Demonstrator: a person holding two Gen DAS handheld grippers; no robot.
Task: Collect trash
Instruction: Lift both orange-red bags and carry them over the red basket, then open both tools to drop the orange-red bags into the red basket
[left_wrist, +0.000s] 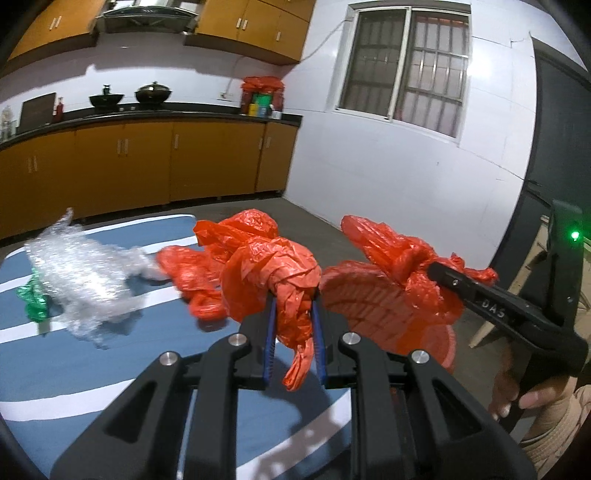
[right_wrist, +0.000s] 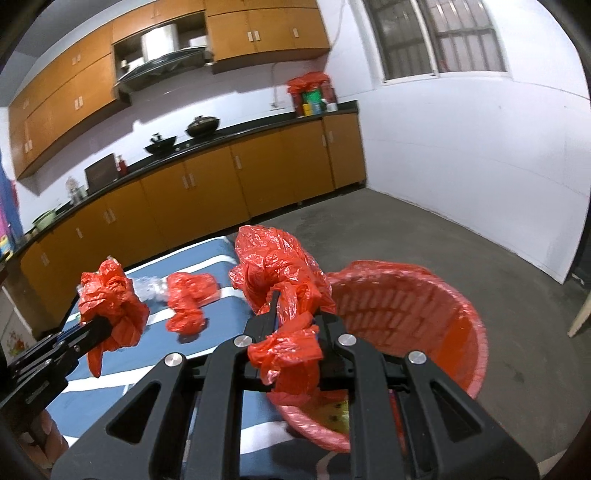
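left tongs clamp red bag wad | right tongs clamp second red wad beside red basket | raised for dropping in

Dim indoor light, window dark; strong fisheye bending and black corners; bubble wrap smeared by blur; glare on gripper bolts.
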